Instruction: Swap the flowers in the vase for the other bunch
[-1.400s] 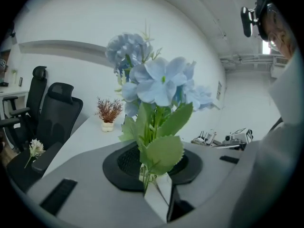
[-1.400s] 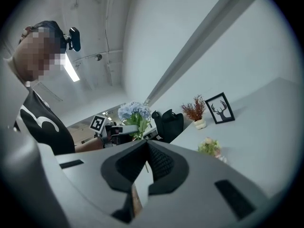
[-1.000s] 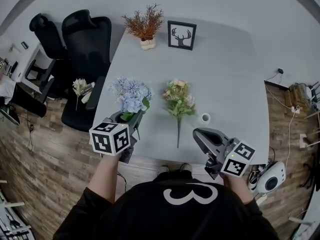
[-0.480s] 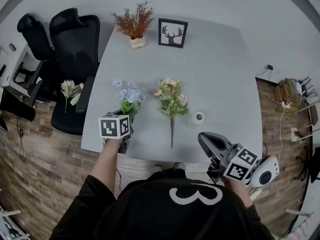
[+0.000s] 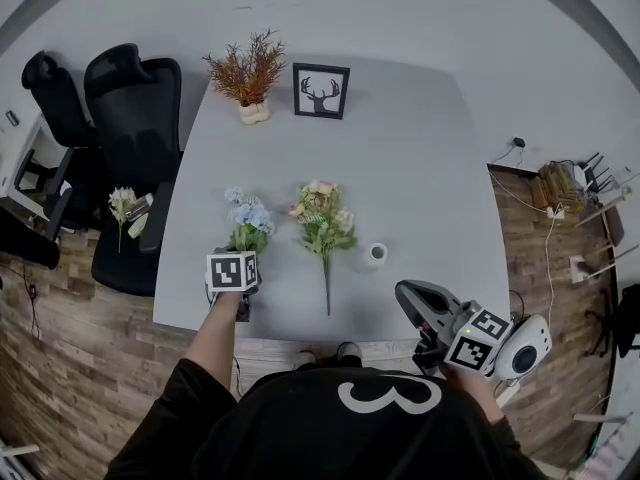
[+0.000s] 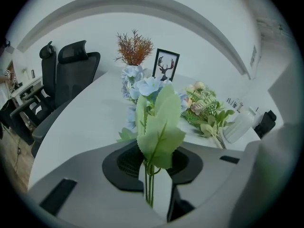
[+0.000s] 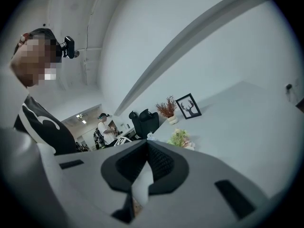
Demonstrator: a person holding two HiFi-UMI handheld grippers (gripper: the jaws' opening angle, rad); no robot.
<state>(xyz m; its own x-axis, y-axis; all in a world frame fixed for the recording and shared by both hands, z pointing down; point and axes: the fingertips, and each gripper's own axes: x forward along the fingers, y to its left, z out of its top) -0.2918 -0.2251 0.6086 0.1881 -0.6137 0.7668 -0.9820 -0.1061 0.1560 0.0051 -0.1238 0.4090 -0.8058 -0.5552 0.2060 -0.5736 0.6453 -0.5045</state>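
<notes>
Now your left claw (image 6: 153, 172) grips the blue bunch (image 5: 248, 218) by its stems at the bench (image 5: 400, 148) edge. The pink bunch (image 5: 322, 218) lies just right of it, stem towards you, with the vase (image 5: 375, 255) beyond. Your right claw (image 7: 146, 151) is clenched on nothing, so it's the free one.

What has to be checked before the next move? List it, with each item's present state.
1. Left gripper clamped on the blue bunch: ok, the stems sit between its pads.
2. Vase emptied: ok, it stands upright with nothing in it.
3. Blue bunch resting on the table: cannot tell; it is over the near left part, contact unclear.
4. Pink bunch free to pick up: ok, it lies alone, stem toward the person.
5. Right gripper ready to grasp: not ok, its jaws are together, empty, and it is off the table's near edge.
</notes>
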